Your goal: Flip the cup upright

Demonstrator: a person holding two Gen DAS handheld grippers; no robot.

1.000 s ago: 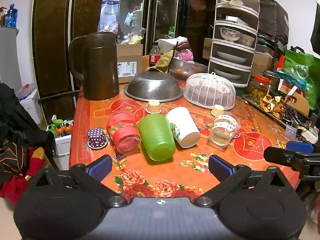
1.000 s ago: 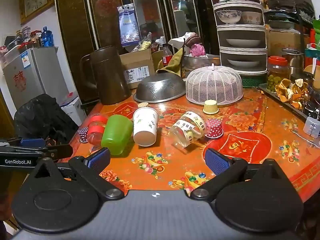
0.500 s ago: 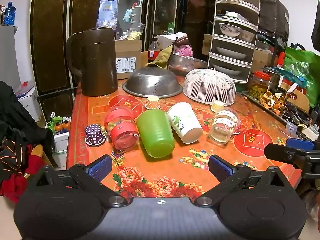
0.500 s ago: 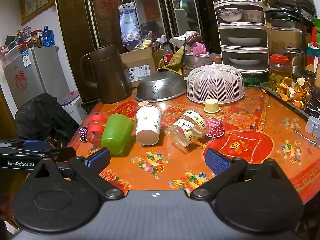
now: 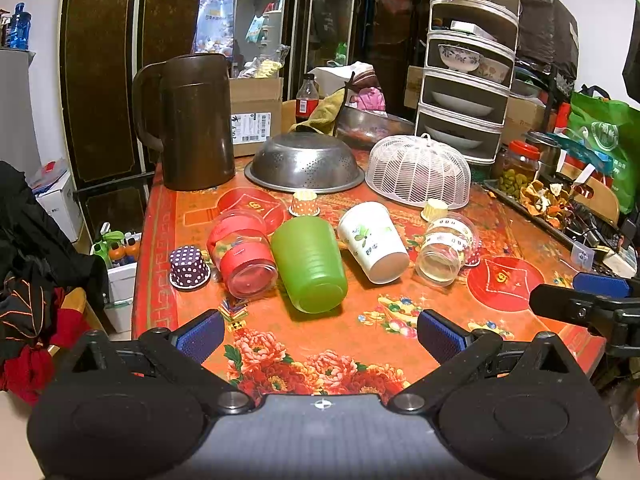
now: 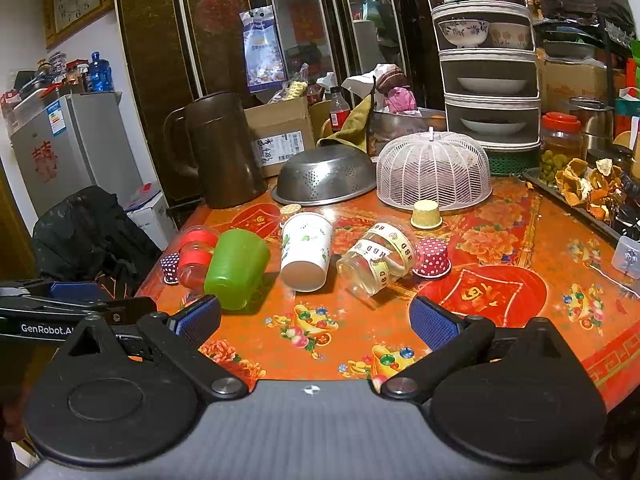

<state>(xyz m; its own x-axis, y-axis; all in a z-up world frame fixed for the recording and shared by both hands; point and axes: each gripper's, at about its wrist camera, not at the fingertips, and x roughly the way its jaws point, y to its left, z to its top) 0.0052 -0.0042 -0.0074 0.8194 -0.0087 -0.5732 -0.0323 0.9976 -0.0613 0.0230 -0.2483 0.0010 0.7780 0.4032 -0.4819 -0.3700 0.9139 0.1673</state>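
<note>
I see 4 cups lying tipped over on the table (image 5: pixel 520 292): red-banded (image 5: pixel 242 254), green (image 5: pixel 310 264), white paper (image 5: pixel 374 242), clear (image 5: pixel 446 254). My left gripper (image 5: pixel 320 334) and right gripper (image 6: pixel 316 320) both hover with fingers apart, empty.

Four cups lie tipped on their sides in a row on the bench: a red-banded clear cup (image 5: pixel 242 258), a green plastic cup (image 5: pixel 308 264), a white paper cup (image 5: pixel 372 240), and a clear cup with lettered tape (image 5: pixel 446 250).
</note>
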